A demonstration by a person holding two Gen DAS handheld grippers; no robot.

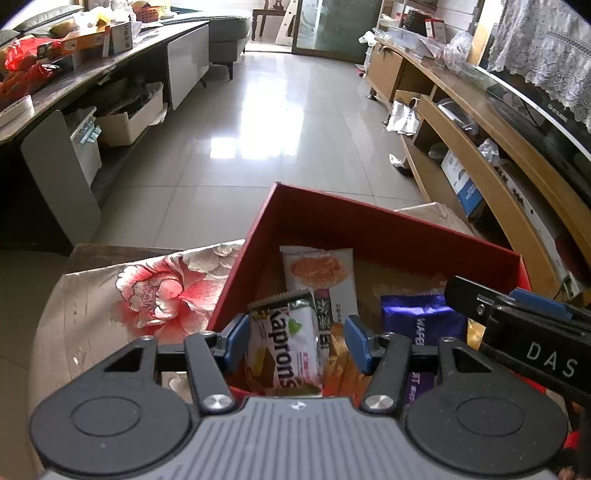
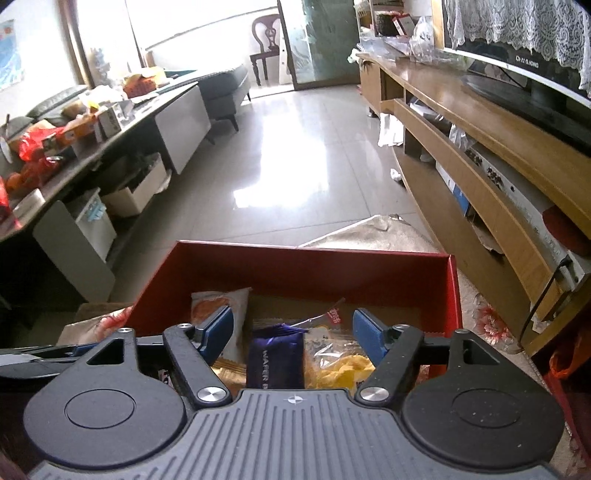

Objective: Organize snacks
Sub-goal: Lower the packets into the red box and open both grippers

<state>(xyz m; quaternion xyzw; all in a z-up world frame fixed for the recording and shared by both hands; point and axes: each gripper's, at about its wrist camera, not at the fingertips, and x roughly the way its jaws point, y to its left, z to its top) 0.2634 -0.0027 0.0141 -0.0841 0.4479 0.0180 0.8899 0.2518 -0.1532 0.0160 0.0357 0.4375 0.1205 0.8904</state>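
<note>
We see both grippers over the red box [image 1: 369, 229]: left gripper [image 1: 295, 341] parted around Kaprons pack [image 1: 284, 350], grip uncertain; right gripper [image 2: 291, 334] open above purple wafer pack [image 2: 275, 360].

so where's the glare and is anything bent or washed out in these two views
Left wrist: window glare on the floor tiles, fisheye bending the TV cabinet. Right wrist: window blown out white, glare patch on the floor; red box sharp.
</note>
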